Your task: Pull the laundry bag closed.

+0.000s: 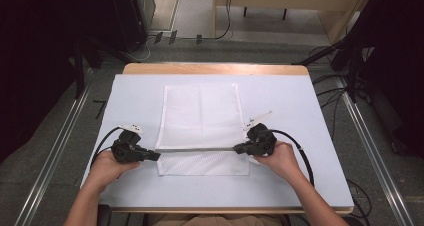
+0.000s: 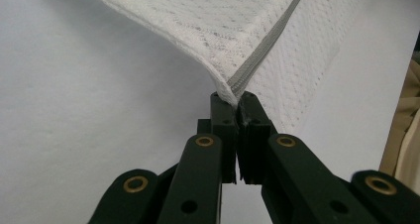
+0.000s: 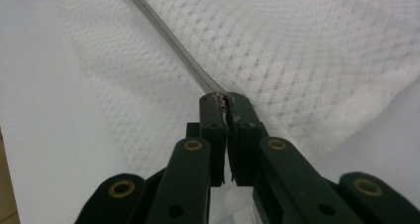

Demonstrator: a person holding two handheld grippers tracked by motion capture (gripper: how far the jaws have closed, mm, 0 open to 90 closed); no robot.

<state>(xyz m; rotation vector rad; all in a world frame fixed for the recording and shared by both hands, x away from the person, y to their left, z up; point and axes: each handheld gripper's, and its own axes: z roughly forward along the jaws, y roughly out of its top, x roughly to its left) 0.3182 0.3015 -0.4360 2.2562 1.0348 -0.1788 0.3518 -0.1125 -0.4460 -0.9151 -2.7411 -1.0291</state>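
A white mesh cloth (image 1: 200, 116) with a grey hem lies on the pale table cover (image 1: 285, 91). Its near part is lifted along a taut grey edge (image 1: 197, 149) stretched between both grippers. My left gripper (image 1: 156, 156) is shut on the edge's left corner; in the left gripper view the jaws (image 2: 233, 99) pinch the cloth (image 2: 208, 21) at the hem. My right gripper (image 1: 237, 148) is shut on the right corner, and the right gripper view shows its tips (image 3: 224, 98) clamped on the hem of the cloth (image 3: 307, 40). A strip of cloth (image 1: 202, 164) lies flat below the raised edge.
The table's wooden rim (image 1: 215, 68) runs along the far side. Cables (image 1: 302, 153) trail from each gripper over the cover. Metal rails (image 1: 55, 151) flank the table on the floor, and dark stands and cables sit at the back right (image 1: 350, 61).
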